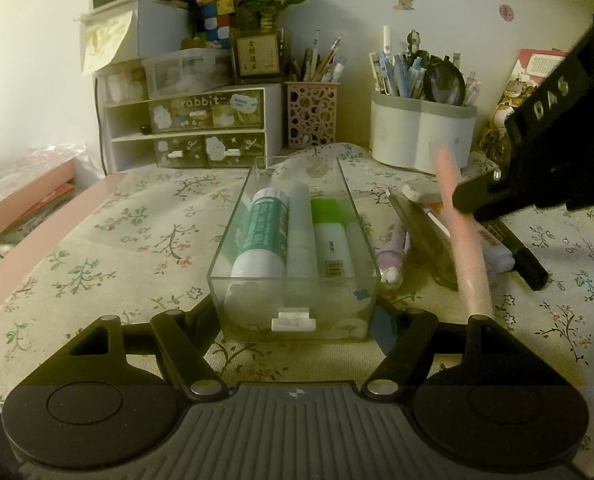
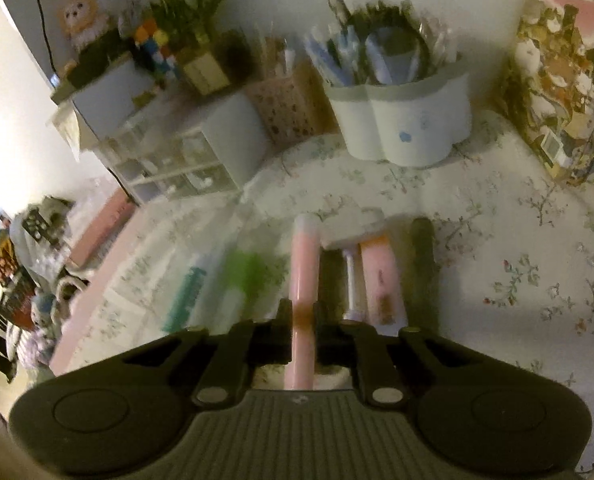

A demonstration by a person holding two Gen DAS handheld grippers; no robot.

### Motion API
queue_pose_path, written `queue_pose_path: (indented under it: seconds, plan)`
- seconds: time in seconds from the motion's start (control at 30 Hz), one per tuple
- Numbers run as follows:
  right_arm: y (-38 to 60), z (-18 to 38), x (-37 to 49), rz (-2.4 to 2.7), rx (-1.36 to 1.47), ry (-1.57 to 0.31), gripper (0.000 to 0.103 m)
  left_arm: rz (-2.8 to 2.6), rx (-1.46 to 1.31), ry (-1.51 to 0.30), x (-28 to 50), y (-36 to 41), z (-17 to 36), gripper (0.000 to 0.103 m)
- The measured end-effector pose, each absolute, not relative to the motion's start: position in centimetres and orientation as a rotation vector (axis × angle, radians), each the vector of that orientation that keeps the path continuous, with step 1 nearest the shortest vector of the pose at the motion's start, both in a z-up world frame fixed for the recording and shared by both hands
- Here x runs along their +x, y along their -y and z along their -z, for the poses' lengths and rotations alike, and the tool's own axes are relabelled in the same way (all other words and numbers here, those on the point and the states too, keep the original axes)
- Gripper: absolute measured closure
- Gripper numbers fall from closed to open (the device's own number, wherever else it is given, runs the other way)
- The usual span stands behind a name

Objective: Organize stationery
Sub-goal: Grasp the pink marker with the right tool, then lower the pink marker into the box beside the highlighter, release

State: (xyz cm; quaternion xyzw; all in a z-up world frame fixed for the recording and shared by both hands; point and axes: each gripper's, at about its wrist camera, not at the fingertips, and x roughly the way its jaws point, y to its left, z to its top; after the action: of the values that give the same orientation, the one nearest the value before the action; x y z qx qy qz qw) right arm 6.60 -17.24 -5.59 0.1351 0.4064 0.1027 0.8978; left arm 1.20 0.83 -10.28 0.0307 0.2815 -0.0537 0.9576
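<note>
A clear plastic drawer sits on the floral cloth with a green-and-white glue stick, a white tube and a green highlighter inside. My left gripper is shut on the drawer's near end, one finger at each side. To its right my right gripper hangs above the cloth, shut on a pink pen that slants down. The right wrist view shows this gripper pinching the pink pen near its middle, above loose stationery.
Loose on the cloth right of the drawer lie a black marker, a white eraser, a clear case and a purple pen. Behind stand a white pen holder, a pink perforated holder and a drawer unit.
</note>
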Motion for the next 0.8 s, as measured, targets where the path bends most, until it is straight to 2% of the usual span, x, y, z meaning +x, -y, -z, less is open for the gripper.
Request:
queue_pose_path:
  seconds: [0.07,0.33,0.47,0.5,0.63,0.8]
  plan:
    - [17.1,5.2,6.7,-0.22,0.29,-0.83,0.099,0.109,0.062,-0.572,1.2,-0.8,10.3,0.031]
    - [16.9,6.6,8.1,-0.198,0.264,-0.867,0.098,0.111,0.061,-0.572,1.2,-0.8,10.3,0.031]
    - [16.8,6.9,7.4,-0.228,0.238,-0.874,0.095,0.106,0.062,-0.565,1.1,-0.7,10.4,0.031]
    - [16.7,6.9,7.2,-0.237,0.228,-0.871,0.09,0.105,0.064,-0.564,1.1,-0.6,10.4,0.031]
    - [16.2,6.8,7.4,-0.245,0.196,-0.868,0.085,0.109,0.064,-0.565,1.1,-0.7,10.4,0.031]
    - [14.8,7.0,8.1,-0.207,0.039,-0.872,0.08,0.108,0.064,-0.563,1.1,-0.7,10.4,0.031]
